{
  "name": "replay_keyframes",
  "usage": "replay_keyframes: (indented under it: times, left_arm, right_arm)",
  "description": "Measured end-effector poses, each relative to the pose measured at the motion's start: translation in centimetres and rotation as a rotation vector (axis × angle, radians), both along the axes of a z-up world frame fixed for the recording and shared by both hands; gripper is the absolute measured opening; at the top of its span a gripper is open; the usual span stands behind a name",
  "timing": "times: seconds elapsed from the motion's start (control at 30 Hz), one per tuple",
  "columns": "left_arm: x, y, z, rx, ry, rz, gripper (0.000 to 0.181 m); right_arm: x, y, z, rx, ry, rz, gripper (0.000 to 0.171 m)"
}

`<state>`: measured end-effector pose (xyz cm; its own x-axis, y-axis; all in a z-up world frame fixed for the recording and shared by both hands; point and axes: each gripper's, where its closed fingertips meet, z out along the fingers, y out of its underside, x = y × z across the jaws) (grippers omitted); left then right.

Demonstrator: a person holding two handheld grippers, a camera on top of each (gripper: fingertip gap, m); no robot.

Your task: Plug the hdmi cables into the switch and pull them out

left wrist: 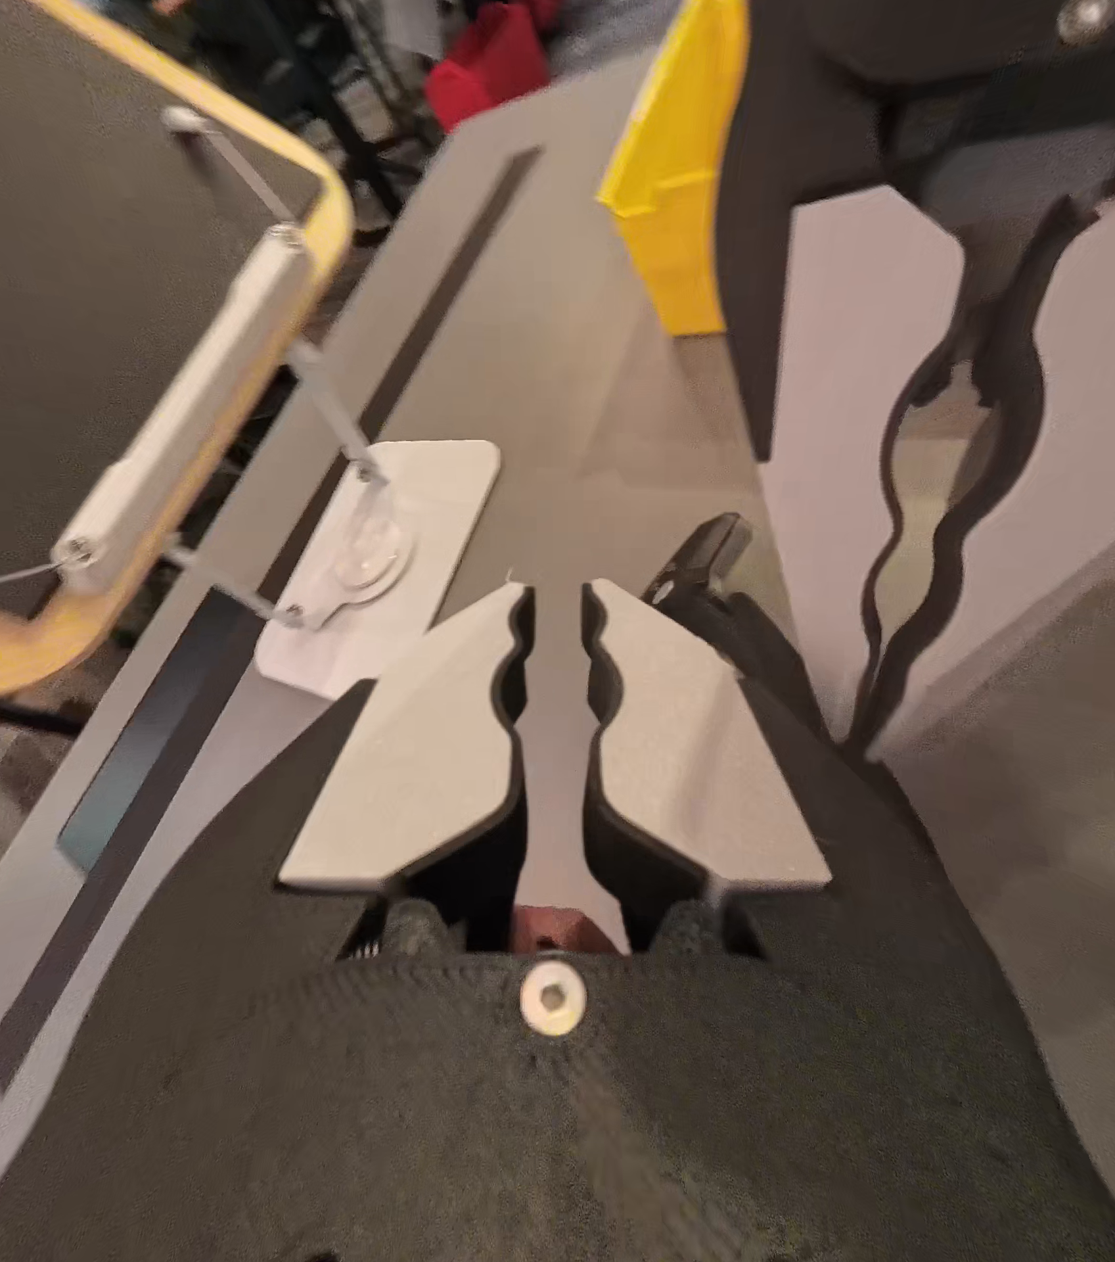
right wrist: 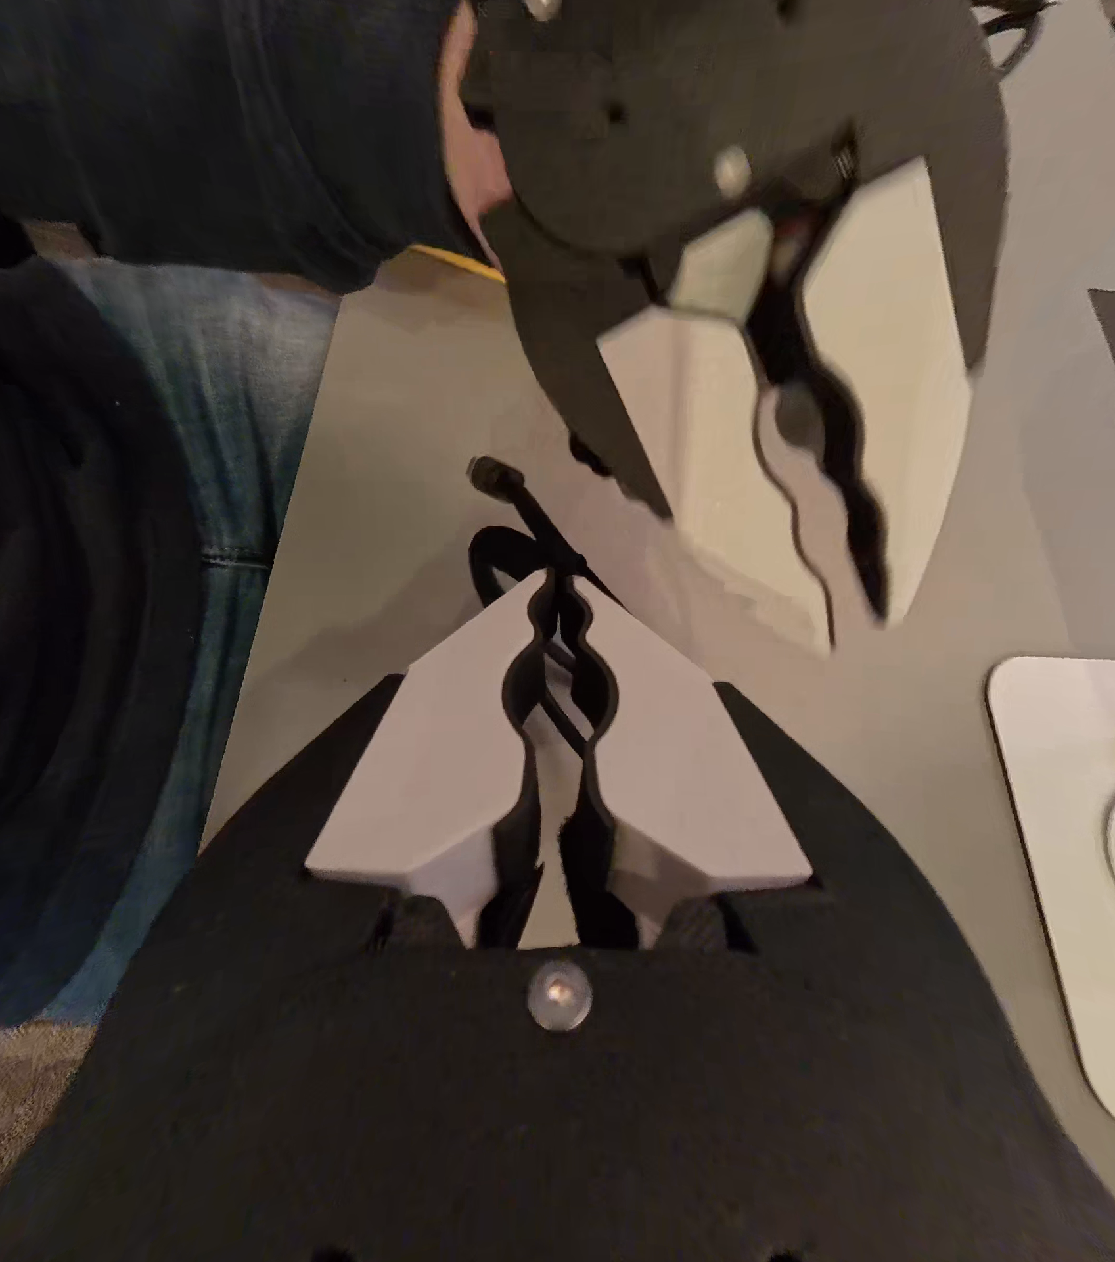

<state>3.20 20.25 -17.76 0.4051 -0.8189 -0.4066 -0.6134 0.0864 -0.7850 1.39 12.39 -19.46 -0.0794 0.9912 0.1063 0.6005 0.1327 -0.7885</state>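
Note:
My right gripper [right wrist: 558,580] is shut on a black hdmi cable [right wrist: 544,522] close to its tips. The cable's plug [right wrist: 489,472] sticks out ahead, over the grey table [right wrist: 370,423]. In the left wrist view the same plug [left wrist: 704,556] lies just right of my left gripper [left wrist: 558,594], and its cable runs back to the shut right gripper [left wrist: 858,741]. My left gripper is open by a narrow gap with only bare table between its pads. It also shows in the right wrist view [right wrist: 855,621], up and to the right. No switch is in sight.
A white plate with a clear stand foot [left wrist: 397,539] sits left of the left gripper and also shows in the right wrist view [right wrist: 1087,853]. A yellow bin [left wrist: 677,205] stands at the back. A wood-rimmed dark panel [left wrist: 97,205] is at left. A person's leg [right wrist: 199,478] is at the table edge. My hands' fingertips stand some 8 cm from each other.

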Motion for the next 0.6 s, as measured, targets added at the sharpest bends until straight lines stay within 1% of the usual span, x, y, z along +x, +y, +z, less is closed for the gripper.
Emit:
replay_keyframes:
  times: [0.07, 0.13, 0.17, 0.2, 0.27, 0.33, 0.4, 0.47, 0.53, 0.6]
  left_arm:
    - [-1.6, -0.5, 1.3, 0.001, -0.041, 0.075, 0.023]
    - [-2.6, -2.6, 2.1, 0.017, -0.061, 0.121, 0.038]
    - [-2.7, -3.8, 2.1, 0.007, -0.072, 0.142, 0.049]
    - [-2.8, -4.9, 1.8, -0.005, -0.077, 0.181, 0.056]
    - [-2.8, -6.0, 1.0, 0.026, -0.081, 0.294, 0.066]
    - [-3.6, -5.9, 0.5, 0.137, -0.051, 0.469, 0.066]
    - [-3.6, -5.8, 0.5, 0.229, -0.028, 0.529, 0.063]
    - [-3.3, -5.8, 0.5, 0.268, 0.011, 0.529, 0.052]
    - [-3.2, -5.6, 0.5, 0.29, 0.053, 0.522, 0.049]
    - [-3.2, -5.5, 0.8, 0.308, 0.054, 0.503, 0.044]
  right_arm:
    - [0.4, 0.6, 0.4, -0.017, 0.028, -0.03, 0.0]
    - [0.6, 1.3, 0.7, -0.022, 0.046, -0.062, 0.0]
    - [0.7, 1.6, 0.9, -0.025, 0.055, -0.076, 0.0]
    - [0.7, 1.8, 1.0, -0.03, 0.064, -0.089, 0.0]
    - [0.7, 2.1, 1.2, -0.046, 0.079, -0.105, 0.0]
    - [0.6, 2.1, 1.4, -0.052, 0.089, -0.111, 0.0]
    - [0.4, 1.9, 1.5, -0.057, 0.092, -0.112, 0.0]
    - [0.5, 1.7, 1.5, -0.053, 0.083, -0.12, 0.0]
    - [0.6, 1.7, 1.7, -0.053, 0.08, -0.123, 0.0]
    - [0.7, 1.8, 1.9, -0.059, 0.086, -0.128, 0.0]
